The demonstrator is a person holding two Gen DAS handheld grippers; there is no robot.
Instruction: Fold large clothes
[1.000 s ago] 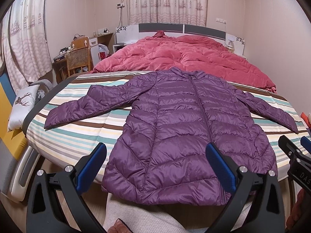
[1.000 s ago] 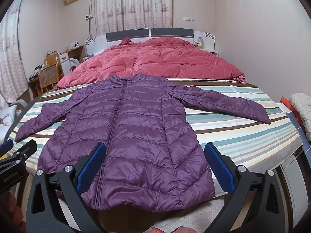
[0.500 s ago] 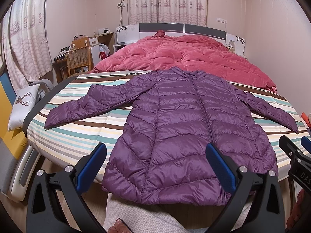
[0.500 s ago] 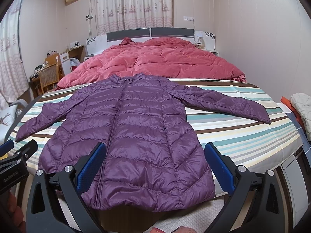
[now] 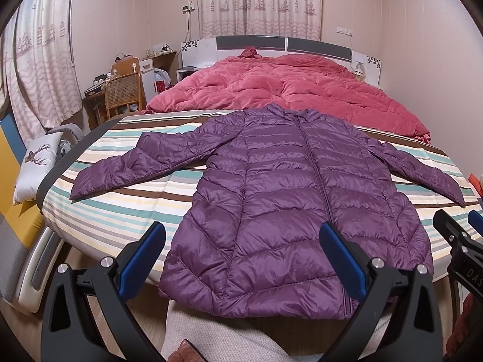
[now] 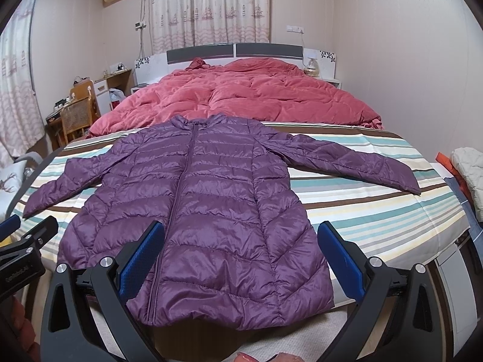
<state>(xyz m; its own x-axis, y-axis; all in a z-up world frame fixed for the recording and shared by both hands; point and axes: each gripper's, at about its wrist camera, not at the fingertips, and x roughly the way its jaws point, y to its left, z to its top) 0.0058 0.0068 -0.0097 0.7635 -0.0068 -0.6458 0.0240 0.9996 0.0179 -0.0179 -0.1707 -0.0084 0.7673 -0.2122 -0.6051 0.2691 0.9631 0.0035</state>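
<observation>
A purple quilted down jacket (image 5: 280, 199) lies flat, zipped, front up, on the striped bed sheet (image 5: 120, 217), sleeves spread to both sides, hem hanging at the near bed edge. It also shows in the right wrist view (image 6: 205, 211). My left gripper (image 5: 241, 253) is open and empty, held above the hem near the bed foot. My right gripper (image 6: 240, 253) is open and empty, likewise before the hem. Each gripper's side shows in the other's view: the right one (image 5: 459, 241), the left one (image 6: 27, 241).
A red duvet (image 5: 286, 90) covers the far half of the bed. A wicker chair (image 5: 123, 93) and a desk stand at the left. A deer-print pillow (image 5: 36, 163) lies left of the bed. Folded clothes (image 6: 468, 175) sit at the right.
</observation>
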